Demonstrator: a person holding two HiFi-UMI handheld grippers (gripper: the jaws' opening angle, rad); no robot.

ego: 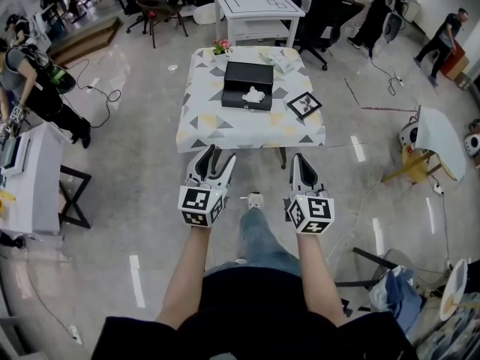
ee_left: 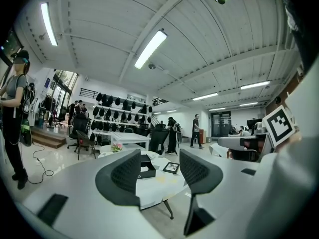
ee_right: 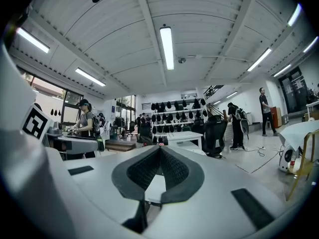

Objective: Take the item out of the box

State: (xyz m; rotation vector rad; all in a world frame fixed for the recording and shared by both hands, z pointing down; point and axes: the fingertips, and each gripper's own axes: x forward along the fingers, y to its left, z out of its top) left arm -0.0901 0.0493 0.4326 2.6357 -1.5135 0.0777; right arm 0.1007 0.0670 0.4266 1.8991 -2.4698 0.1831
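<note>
Nothing is done yet. The white item (ego: pixel 253 94) lies inside the black box (ego: pixel 248 75). Far from the box, the left gripper (ego: pixel 220 156) is spread wide. The right gripper (ego: pixel 298 157) is pressed together on nothing.

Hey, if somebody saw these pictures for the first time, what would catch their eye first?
The small table with its triangle-patterned cloth stands out in the middle of the shiny floor, and on it is a black box holding a white item. Nearer the camera, the left gripper is open and the right gripper is shut. Both are short of the table and hold nothing.
</note>
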